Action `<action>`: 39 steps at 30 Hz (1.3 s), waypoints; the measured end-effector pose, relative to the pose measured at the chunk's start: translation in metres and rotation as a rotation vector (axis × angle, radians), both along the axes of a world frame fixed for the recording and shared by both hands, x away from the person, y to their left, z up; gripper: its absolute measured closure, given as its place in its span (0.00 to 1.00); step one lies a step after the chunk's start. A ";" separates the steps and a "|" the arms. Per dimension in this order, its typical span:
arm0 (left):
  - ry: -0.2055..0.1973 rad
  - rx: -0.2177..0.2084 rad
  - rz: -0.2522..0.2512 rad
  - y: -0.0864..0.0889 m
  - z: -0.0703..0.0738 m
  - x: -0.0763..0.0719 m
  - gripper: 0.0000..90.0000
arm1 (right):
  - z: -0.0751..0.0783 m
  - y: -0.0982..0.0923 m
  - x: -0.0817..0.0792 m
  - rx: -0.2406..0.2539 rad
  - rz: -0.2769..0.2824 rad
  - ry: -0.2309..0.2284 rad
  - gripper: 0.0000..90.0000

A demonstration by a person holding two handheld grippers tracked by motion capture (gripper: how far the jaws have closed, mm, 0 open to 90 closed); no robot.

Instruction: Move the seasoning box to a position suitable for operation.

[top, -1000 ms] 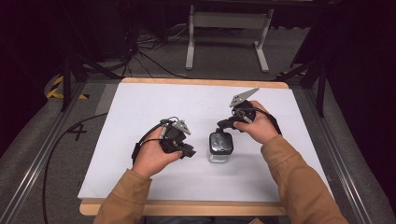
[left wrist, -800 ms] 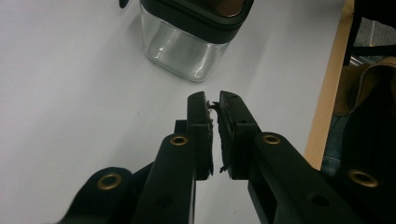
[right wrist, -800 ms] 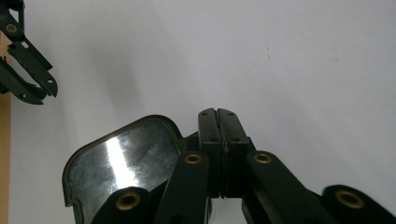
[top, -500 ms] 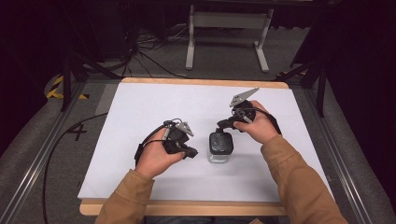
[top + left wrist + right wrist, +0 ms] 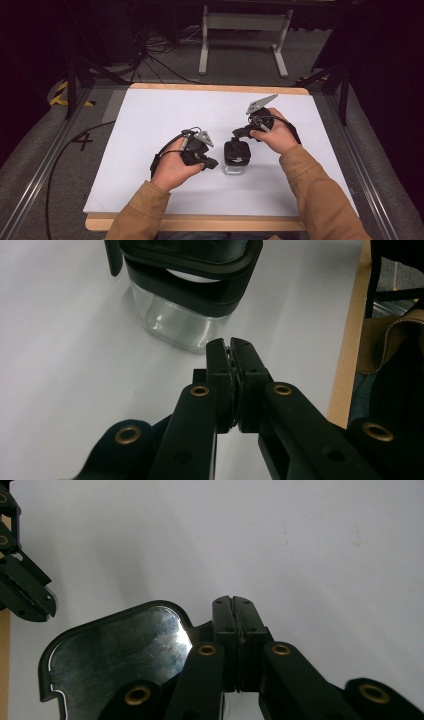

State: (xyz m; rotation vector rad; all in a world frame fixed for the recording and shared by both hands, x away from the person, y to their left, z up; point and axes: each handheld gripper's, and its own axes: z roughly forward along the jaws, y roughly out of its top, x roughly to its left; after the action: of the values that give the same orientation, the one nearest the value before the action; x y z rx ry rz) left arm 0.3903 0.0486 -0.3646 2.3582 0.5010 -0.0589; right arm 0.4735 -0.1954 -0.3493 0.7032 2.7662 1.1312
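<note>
We saw the left gripper (image 5: 231,342), jaws just closed on nothing, just short of the clear jar (image 5: 172,322), whose black lid (image 5: 115,655) lay beside the clenched right gripper (image 5: 233,600)

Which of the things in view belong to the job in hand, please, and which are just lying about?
In the job:
- clear square container with black lid
- left gripper, shut beside it
- right gripper, shut over its lid

Lying about:
- white table
- grey metal stand
- floor cables
</note>
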 end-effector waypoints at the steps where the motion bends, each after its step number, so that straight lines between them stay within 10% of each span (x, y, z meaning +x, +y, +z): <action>1: 0.002 -0.003 -0.004 -0.002 0.000 0.000 0.98 | 0.000 0.000 0.000 -0.001 -0.001 -0.002 1.00; 17: -0.026 -0.107 0.012 -0.022 -0.007 0.002 0.95 | 0.004 -0.006 -0.007 -0.012 -0.025 -0.049 1.00; 28: -0.044 -0.133 0.031 -0.021 -0.004 0.002 0.94 | 0.014 -0.053 -0.064 0.007 -0.047 -0.066 1.00; 39: -0.062 -0.151 0.060 -0.022 -0.004 0.003 0.99 | -0.002 -0.049 -0.091 0.028 0.002 -0.057 1.00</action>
State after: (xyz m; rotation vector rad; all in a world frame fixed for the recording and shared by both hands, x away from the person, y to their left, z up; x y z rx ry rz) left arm 0.3930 0.0262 -0.3686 2.1892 0.5185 0.0039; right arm 0.3823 -0.2446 -0.3510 0.6600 2.7095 1.1738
